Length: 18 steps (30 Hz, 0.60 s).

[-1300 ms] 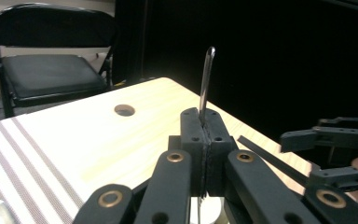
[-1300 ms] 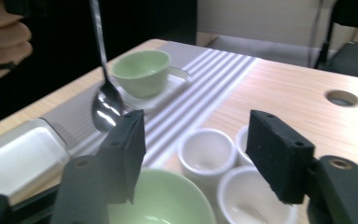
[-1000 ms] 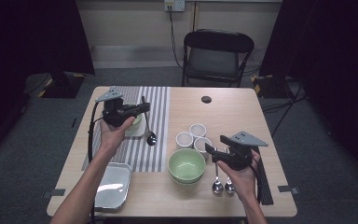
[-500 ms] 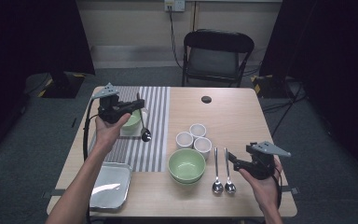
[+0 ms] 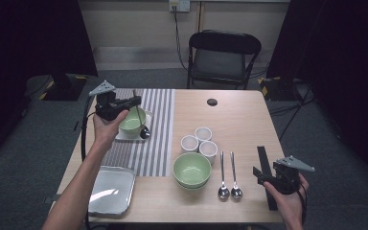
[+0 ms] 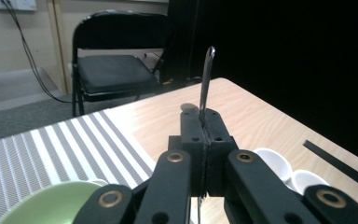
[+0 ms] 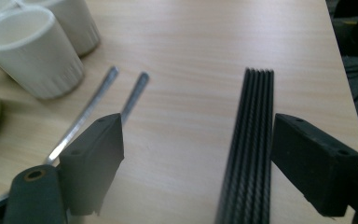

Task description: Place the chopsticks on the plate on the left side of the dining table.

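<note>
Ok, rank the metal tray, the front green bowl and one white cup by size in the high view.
1. Metal tray, largest.
2. Front green bowl.
3. White cup, smallest; all three cups look alike.

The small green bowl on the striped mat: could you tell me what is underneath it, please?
The small green bowl sits on a white plate, whose edge shows; the rest is covered. The spoon in the left gripper hangs beside it.
</note>
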### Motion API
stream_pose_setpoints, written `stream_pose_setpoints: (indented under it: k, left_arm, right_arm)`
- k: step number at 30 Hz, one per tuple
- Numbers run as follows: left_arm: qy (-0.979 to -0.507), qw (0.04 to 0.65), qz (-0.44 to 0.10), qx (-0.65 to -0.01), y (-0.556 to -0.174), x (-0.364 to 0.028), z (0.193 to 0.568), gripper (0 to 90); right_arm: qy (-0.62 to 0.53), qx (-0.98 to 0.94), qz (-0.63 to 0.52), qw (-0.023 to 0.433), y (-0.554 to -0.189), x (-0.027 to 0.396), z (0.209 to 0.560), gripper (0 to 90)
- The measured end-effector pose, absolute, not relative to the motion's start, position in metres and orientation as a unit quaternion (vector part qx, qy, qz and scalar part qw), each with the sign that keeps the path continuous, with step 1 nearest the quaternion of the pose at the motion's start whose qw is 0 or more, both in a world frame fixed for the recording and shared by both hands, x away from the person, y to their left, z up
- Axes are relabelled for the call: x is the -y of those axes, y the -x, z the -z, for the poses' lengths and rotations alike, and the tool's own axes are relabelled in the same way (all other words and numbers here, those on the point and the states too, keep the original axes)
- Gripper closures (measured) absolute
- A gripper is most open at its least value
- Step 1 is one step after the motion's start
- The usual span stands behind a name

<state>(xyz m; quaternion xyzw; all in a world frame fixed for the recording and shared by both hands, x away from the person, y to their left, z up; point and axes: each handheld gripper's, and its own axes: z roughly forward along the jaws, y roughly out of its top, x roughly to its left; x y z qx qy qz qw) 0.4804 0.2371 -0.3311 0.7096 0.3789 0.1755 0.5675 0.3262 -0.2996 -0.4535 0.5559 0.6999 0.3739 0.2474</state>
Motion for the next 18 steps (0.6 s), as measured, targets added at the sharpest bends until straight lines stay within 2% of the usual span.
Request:
stream_pose_setpoints:
  k: [10,18]
  left_arm:
    - [-0.700,0.571,-0.196,-0.381,-0.496,-0.246,0.315,89.8]
    - [-0.698,0.556,-0.205,-0.402,-0.513,-0.253,0.324,89.8]
  right_arm:
    - [-0.566,-0.719,-0.330,0.232,-0.322,0.313,0.480,15.9]
    - [-0.573,-0.725,-0.304,0.234,-0.321,0.316,0.493,15.9]
